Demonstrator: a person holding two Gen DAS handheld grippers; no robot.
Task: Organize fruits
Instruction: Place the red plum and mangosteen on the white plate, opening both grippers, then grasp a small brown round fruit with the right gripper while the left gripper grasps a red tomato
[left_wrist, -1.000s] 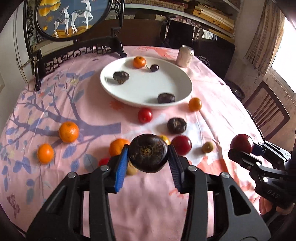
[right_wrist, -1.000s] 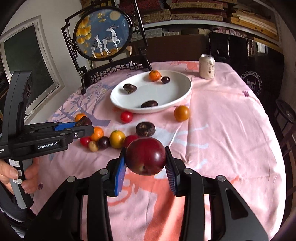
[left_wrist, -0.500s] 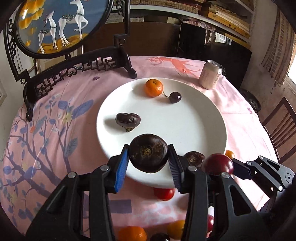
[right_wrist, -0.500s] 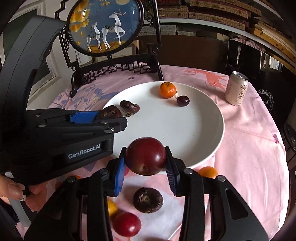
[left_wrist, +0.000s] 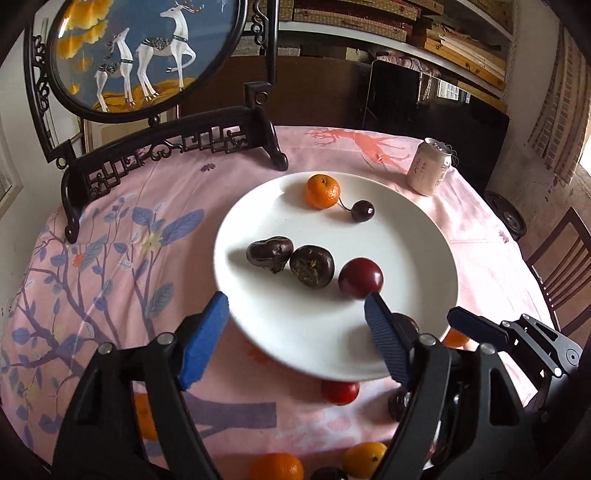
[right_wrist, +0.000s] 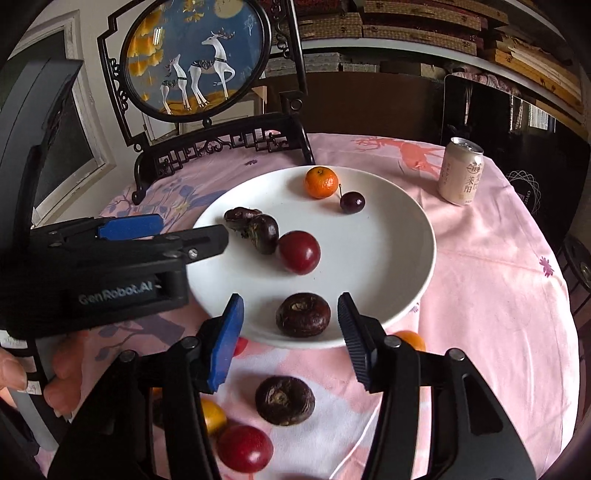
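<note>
A white plate (left_wrist: 413, 236) (right_wrist: 391, 236) sits mid-table. On it lie a tangerine (left_wrist: 322, 191) (right_wrist: 321, 182), a cherry (left_wrist: 362, 211) (right_wrist: 352, 202), two dark water chestnuts (left_wrist: 312, 266) (left_wrist: 269, 252) side by side, a red plum (left_wrist: 360, 278) (right_wrist: 299, 252), and a third chestnut (right_wrist: 303, 314) near the front rim. My left gripper (left_wrist: 295, 334) is open and empty over the plate's near edge. My right gripper (right_wrist: 290, 338) is open and empty, jaws either side of the front chestnut.
A drink can (left_wrist: 429, 166) (right_wrist: 461, 171) stands beyond the plate at right. A framed deer screen (left_wrist: 147, 55) on a black stand is at the back left. Loose fruit lies on the pink cloth in front: a chestnut (right_wrist: 284, 400), a red fruit (right_wrist: 244, 448), oranges (left_wrist: 277, 466).
Both grippers moved forward over the plate and opened. The left let go of its dark chestnut and the right let go of its red plum; both fruits now rest on the plate.
</note>
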